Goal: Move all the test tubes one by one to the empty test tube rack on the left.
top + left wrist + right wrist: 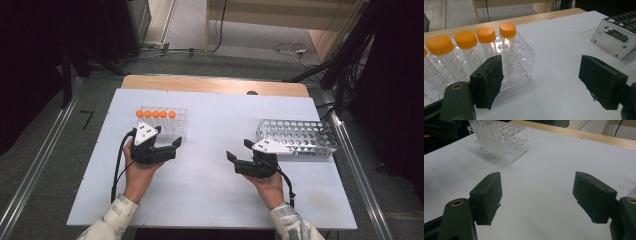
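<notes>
Clear rack (pixel 172 125) on white table (pixel 210 185), holding five orange-capped tubes (pixel 155 114) with printed scale marks, no legible text. Left gripper (pixel 169 145) just beside rack, jaws wide, empty. Right gripper (pixel 239 151) near metal rack (pixel 300 137), jaws wide, empty.

The high view looks forward and down over the whole white rectangular table (pixel 210 200). Both gripper views sit low, close above it, sharing the clear plastic tube rack (pixel 522 62) (pixel 506 150) near its far-left corner.
</notes>
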`<state>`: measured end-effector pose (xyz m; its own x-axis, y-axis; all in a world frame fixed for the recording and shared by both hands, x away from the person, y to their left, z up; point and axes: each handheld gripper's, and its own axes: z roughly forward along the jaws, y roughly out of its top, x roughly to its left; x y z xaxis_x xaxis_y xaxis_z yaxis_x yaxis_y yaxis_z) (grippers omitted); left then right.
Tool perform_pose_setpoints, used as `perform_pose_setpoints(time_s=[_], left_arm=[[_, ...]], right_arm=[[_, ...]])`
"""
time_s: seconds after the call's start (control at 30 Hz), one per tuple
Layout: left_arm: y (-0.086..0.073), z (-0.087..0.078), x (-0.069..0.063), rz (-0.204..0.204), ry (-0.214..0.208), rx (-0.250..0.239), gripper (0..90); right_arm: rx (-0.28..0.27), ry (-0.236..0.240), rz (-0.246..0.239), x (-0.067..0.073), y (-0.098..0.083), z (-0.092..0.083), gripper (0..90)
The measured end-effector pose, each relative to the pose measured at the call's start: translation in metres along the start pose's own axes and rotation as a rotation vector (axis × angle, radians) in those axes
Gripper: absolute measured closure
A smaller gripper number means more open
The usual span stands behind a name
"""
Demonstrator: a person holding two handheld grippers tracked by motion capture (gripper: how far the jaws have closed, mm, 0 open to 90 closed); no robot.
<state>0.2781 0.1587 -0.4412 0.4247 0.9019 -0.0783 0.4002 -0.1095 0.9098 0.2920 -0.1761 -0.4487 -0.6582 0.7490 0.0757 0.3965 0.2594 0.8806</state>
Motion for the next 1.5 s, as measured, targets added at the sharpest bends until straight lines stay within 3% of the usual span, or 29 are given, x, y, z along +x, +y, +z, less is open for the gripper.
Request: perform_pose_setpoints(time_s=[0.2, 0.6, 0.93, 1.2, 1.5], left_arm=[[-0.007, -0.012, 0.002, -0.013, 0.000, -0.007, 19.7], [-0.020, -0.030, 0.014, -0.037, 0.045, -0.006, 18.2], [-0.026, -0.043, 0.028, -0.058, 0.073, -0.019, 18.2], [-0.032, -0.051, 0.037, -0.061, 0.120, -0.019, 17.6], [-0.035, -0.058, 0.038, -0.060, 0.120, -0.025, 16.7]], right_arm=[[-0.010, -0.010, 0.010, -0.005, 0.000, -0.008, 19.6], [-0.035, -0.059, 0.033, -0.022, -0.006, -0.031, 18.6], [-0.020, -0.116, 0.009, -0.031, -0.014, -0.041, 18.6], [-0.024, -0.148, 0.040, -0.044, -0.022, -0.056, 18.1], [-0.024, -0.206, 0.065, -0.060, -0.035, -0.075, 17.9]])
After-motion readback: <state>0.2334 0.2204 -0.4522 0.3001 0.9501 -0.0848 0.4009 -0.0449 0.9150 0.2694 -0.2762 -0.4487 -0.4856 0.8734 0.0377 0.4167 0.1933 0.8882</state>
